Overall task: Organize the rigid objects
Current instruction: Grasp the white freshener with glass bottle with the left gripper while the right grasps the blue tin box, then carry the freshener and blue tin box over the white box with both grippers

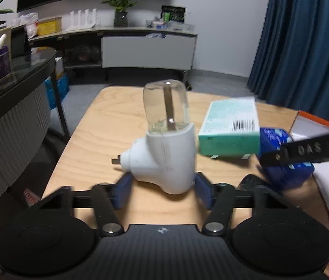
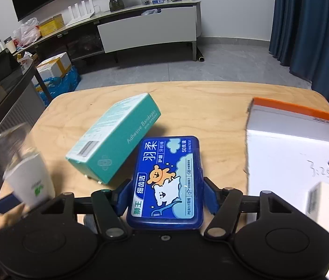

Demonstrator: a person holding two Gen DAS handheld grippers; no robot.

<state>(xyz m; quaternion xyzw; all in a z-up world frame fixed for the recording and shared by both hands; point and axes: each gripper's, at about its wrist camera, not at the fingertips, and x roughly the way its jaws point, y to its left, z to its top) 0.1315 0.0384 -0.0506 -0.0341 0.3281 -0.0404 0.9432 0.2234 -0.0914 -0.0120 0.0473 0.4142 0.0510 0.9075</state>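
Right wrist alone reads the right tool point(image 2: 165, 197) pinching a blue floss-pick case point(image 2: 166, 182); left tool point(image 1: 162, 187) pinches a white plug-in vaporizer point(image 1: 164, 154).

Bandage box point(image 2: 114, 140) on table point(image 2: 211, 102) — tray point(image 2: 288, 144) right of it

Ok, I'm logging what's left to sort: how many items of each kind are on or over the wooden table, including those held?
Plug-in devices: 1, held in the left gripper
Teal boxes: 1
Blue cases: 1, held in the right gripper
Open cartons: 1
Total: 4
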